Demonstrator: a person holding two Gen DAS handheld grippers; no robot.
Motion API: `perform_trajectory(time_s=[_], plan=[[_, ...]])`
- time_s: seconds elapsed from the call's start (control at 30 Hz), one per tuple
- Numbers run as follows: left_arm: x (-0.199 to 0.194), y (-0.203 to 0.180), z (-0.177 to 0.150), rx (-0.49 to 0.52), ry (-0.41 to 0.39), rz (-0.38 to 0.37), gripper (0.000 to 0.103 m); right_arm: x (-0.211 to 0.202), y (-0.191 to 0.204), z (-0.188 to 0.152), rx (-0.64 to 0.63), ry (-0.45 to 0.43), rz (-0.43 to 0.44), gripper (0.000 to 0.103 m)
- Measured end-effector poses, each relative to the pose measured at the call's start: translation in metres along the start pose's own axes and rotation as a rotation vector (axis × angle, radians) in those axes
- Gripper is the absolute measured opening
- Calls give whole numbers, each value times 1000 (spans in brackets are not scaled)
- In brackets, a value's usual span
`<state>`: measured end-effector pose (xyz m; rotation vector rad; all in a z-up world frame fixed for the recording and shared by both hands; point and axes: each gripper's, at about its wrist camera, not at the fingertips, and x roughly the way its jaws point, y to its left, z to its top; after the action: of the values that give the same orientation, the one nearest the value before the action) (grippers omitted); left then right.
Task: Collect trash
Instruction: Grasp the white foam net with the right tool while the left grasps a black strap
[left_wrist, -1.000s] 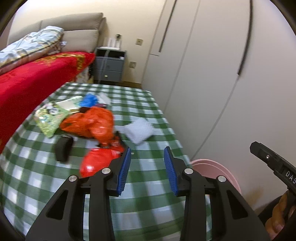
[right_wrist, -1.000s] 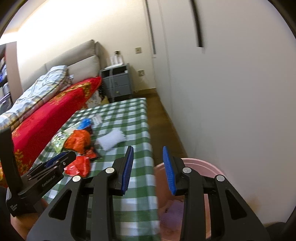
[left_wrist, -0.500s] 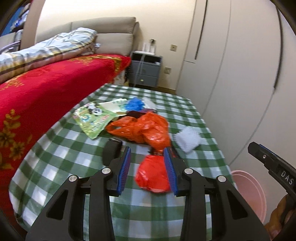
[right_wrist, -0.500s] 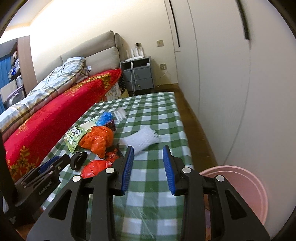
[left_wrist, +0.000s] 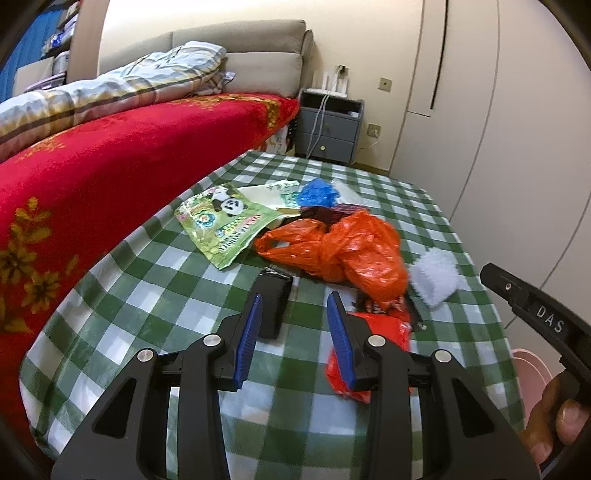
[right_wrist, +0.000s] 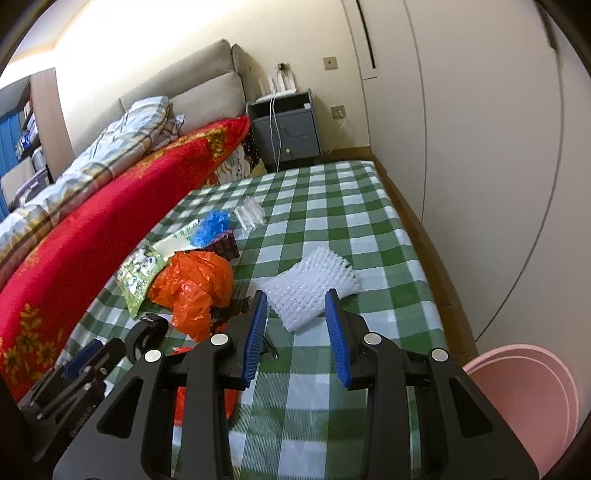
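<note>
Trash lies on a green-checked tablecloth (left_wrist: 155, 280): an orange plastic bag (left_wrist: 347, 247), a small red wrapper (left_wrist: 376, 332), a black flat object (left_wrist: 275, 299), a green panda packet (left_wrist: 225, 218), a blue crumpled piece (left_wrist: 317, 192) and a white foam net (right_wrist: 314, 284). My left gripper (left_wrist: 293, 328) hovers open over the cloth, between the black object and the red wrapper, nothing between its pads. My right gripper (right_wrist: 295, 332) is open and empty, just short of the white foam net. A pink bin (right_wrist: 524, 398) stands beside the table at the lower right.
A bed with a red blanket (left_wrist: 92, 177) runs along the table's left side. A grey nightstand (right_wrist: 284, 129) stands beyond the table's far end. White wardrobe doors (right_wrist: 480, 147) line the right. A hand (left_wrist: 554, 424) holds the right gripper's handle.
Both grippers swung left from the wardrobe and pink bin toward the trash pile and sank closer to the table. Jaw openings look unchanged.
</note>
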<state>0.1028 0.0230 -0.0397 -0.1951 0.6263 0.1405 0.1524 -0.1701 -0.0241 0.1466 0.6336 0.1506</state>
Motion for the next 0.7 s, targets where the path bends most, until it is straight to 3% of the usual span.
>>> perform_trajectory(time_s=[0.2, 0.27, 0.7], plan=[[21, 12, 3, -29, 36, 58, 38, 30, 1, -3, -4, 63, -10, 35], [26, 17, 3, -50, 53, 67, 44, 40, 1, -5, -7, 84, -14, 35], [52, 23, 5, -100, 148, 54, 46, 68, 2, -9, -4, 177, -41, 33]])
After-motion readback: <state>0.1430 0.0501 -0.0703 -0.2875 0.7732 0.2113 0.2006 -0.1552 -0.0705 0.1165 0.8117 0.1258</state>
